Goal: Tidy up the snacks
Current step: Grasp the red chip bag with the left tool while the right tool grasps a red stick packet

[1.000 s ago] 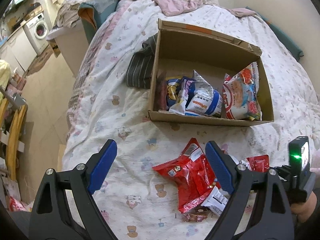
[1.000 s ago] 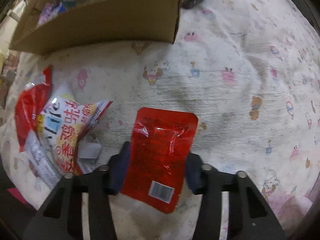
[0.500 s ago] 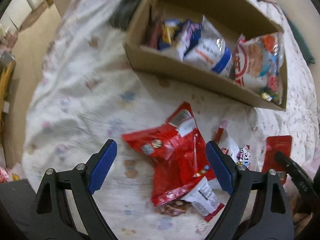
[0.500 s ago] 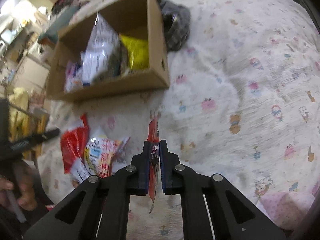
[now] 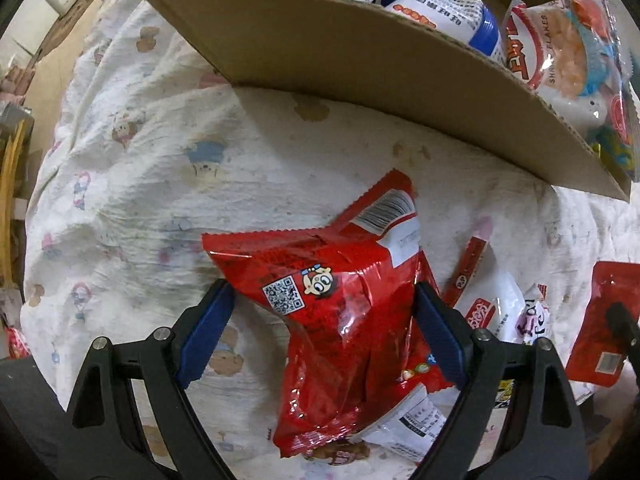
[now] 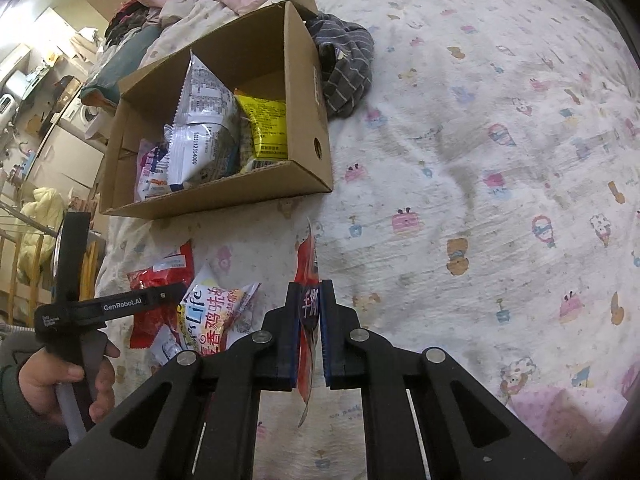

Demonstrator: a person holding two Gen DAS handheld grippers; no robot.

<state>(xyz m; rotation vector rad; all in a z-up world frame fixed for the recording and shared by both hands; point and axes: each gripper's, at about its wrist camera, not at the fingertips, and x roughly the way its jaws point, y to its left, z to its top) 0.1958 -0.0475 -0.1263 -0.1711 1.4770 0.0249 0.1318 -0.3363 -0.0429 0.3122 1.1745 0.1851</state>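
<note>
Fingers (image 5: 208,332) of the left gripper (image 5: 324,332) are spread wide around a crinkled red snack bag (image 5: 340,312) lying on the bed (image 5: 160,168); their closing has just begun. A flat red sachet (image 6: 308,280) is pinched edge-on by the right gripper (image 6: 310,312), below the cardboard box (image 6: 304,120).
</note>
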